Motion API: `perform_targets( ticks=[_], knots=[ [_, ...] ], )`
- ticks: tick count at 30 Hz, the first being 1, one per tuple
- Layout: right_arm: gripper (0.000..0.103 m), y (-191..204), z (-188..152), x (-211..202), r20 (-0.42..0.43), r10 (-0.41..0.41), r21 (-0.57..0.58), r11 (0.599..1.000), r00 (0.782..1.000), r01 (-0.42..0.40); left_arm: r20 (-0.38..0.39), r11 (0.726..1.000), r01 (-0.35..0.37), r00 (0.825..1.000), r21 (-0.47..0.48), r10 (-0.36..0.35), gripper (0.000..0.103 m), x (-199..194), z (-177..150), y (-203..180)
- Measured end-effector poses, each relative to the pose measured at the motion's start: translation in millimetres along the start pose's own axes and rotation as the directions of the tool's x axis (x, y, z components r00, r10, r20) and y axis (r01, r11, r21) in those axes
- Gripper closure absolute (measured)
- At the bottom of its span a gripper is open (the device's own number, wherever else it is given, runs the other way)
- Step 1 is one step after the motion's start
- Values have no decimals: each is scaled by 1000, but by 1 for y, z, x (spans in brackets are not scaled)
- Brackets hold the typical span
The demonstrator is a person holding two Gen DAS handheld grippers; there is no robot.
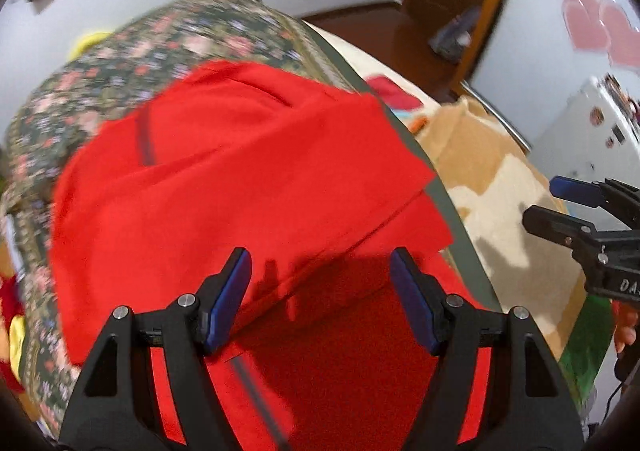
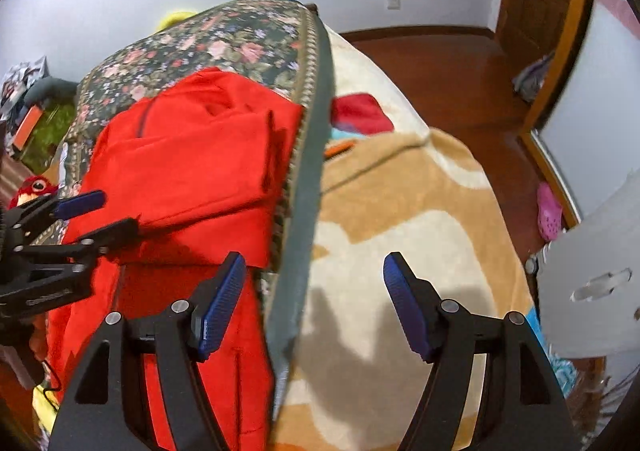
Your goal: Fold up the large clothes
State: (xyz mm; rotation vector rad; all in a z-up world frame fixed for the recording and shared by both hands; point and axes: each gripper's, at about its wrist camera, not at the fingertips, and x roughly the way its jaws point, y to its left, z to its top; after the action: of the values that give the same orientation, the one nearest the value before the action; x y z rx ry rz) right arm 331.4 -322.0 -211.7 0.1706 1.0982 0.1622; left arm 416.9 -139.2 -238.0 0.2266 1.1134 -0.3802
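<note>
Two hand-held grippers hang with jaws apart and nothing between their blue pads above a bed where a red garment (image 1: 224, 187) lies partly folded. The left gripper (image 1: 320, 303) points down at the garment, which spreads directly beneath and ahead of its fingers, one folded layer lying across the rest. The garment rests on a flowered cloth (image 1: 132, 51) that reaches beyond it, away from the gripper. The right gripper (image 2: 314, 303) hangs over a tan and cream blanket (image 2: 400, 211), with the garment's edge just below its left finger and the rest stretching off to its left. A grey-green border (image 2: 304, 211) of the flowered cloth runs between garment and blanket. Each gripper shows at the edge of the other's view, near but apart
</note>
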Motion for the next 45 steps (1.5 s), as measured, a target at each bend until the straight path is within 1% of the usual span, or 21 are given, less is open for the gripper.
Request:
perform_targets(
  ticks=[2, 3, 5, 7, 12, 15, 17, 18, 19, 22, 23, 25, 27, 28, 30, 33, 35, 37, 40, 43, 45],
  knots=[
    [35, -7, -3, 4, -13, 2, 9, 1000, 1000, -1, -49, 999, 23, 999, 25, -21, 32, 21, 5, -8],
    [35, -8, -4, 9, -21, 0, 12, 1000, 1000, 0, -65, 999, 19, 998, 36, -17, 32, 29, 7, -11],
    [35, -13, -7, 12, -29, 4, 13, 1000, 1000, -4, -88, 999, 0, 996, 42, 3, 32, 47, 12, -13],
    [35, -16, -10, 14, -35, 13, 14, 1000, 999, -13, -99, 999, 6, 995, 34, -3, 32, 60, 17, -13],
    [35, -20, -12, 25, -51, 29, 41, 999, 998, -27, -73, 1000, 11, 997, 5, -10, 32, 69, 29, -12],
    [35, -20, -12, 30, -61, 33, 53, 998, 998, -30, -57, 1000, 11, 998, 13, -10, 32, 72, 34, -14],
    [35, -20, -12, 31, -62, 39, 67, 997, 997, -35, -40, 1000, 0, 999, 14, 1, 37, 74, 36, -13],
    [35, -19, -12, 31, -62, 45, 74, 996, 997, -40, -24, 1000, 4, 1000, 10, -3, 47, 72, 35, -12],
    [35, -18, -12, 31, -60, 53, 82, 996, 997, -48, -16, 1000, 15, 1000, 5, -15, 59, 72, 36, -11],
    [35, -14, -12, 28, -57, 54, 78, 996, 997, -50, 5, 999, 39, 999, -33, -39, 80, 63, 37, -3],
    [35, -12, -12, 27, -57, 52, 74, 996, 997, -48, 10, 994, 82, 997, -74, -82, 84, 58, 38, 4],
    [35, -9, -12, 26, -55, 48, 70, 997, 997, -44, 31, 978, 144, 990, -151, -141, 90, 47, 38, 21],
    [35, -6, -10, 24, -51, 48, 70, 997, 998, -44, 67, 966, 182, 983, -182, -172, 92, 32, 39, 34],
    [35, -4, -9, 24, -47, 47, 72, 996, 998, -44, 86, 964, 192, 980, -183, -179, 97, 23, 39, 40],
    [35, 0, -5, 23, -42, 47, 75, 996, 998, -44, 131, 969, 175, 979, -175, -153, 97, 2, 38, 49],
    [35, 10, 3, 25, -31, 55, 78, 996, 998, -52, 199, 969, 176, 970, -175, -141, 97, -29, 34, 66],
    [35, 19, 10, 28, -29, 61, 75, 995, 998, -59, 250, 971, 154, 963, -183, -106, 97, -51, 31, 81],
    [35, 31, 16, 32, -26, 65, 64, 996, 998, -63, 292, 973, 113, 955, -202, -50, 98, -73, 26, 99],
    [35, 47, 22, 40, -35, 64, 40, 997, 997, -63, 349, 970, 40, 936, -242, 48, 98, -100, 15, 131],
    [35, 60, 25, 53, -58, 57, 20, 998, 997, -56, 379, 956, -13, 917, -294, 129, 98, -122, 0, 165],
    [35, 66, 24, 61, -79, 49, 24, 999, 996, -47, 380, 944, -38, 909, -329, 169, 98, -130, -12, 186]
  ],
)
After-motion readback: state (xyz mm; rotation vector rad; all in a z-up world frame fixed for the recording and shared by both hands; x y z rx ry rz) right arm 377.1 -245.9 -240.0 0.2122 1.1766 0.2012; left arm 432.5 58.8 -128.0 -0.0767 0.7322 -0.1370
